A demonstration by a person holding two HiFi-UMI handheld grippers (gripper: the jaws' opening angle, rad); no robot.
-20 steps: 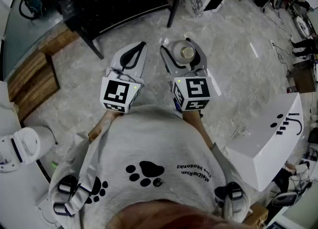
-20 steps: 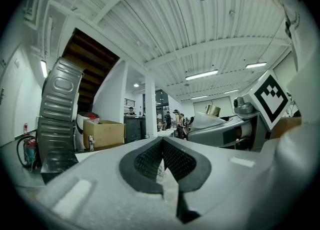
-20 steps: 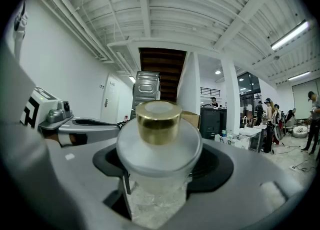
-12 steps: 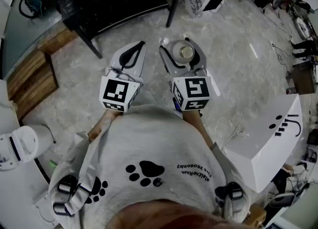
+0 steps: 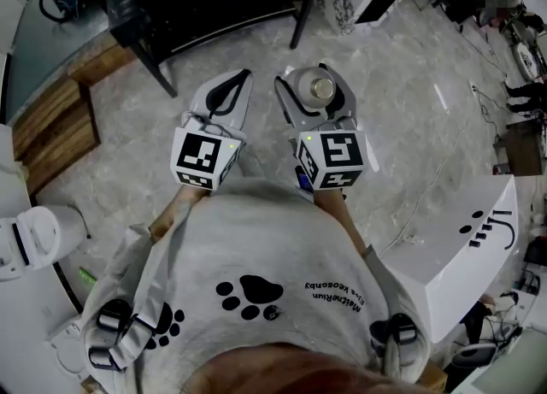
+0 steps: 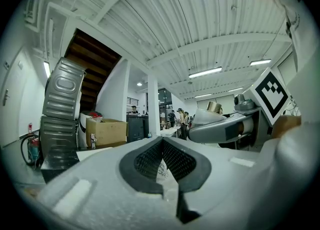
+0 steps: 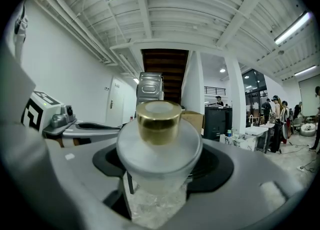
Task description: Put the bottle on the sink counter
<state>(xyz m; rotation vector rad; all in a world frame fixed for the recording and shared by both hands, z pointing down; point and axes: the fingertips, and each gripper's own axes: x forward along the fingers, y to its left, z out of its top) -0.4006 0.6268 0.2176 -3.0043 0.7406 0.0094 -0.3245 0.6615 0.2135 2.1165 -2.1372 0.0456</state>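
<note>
Bottle (image 7: 159, 150) gripped by my right gripper (image 5: 311, 93), pads on body below gold cap (image 7: 159, 121). Frosted body looks slick, breakable, fairly light; hold low. My left gripper (image 5: 224, 100) closed, empty.

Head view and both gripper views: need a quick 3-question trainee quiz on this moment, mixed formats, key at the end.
1. Multiple choice: what is the right tool clamped on? A) a frosted bottle B) a mug C) nothing
2. True or false: the left tool has its jaws spread wide.
3. Short answer: what colour is the bottle's cap?
Key: 1 A. 2 False: its jaws are together, with nothing between them. 3 Gold.
</note>
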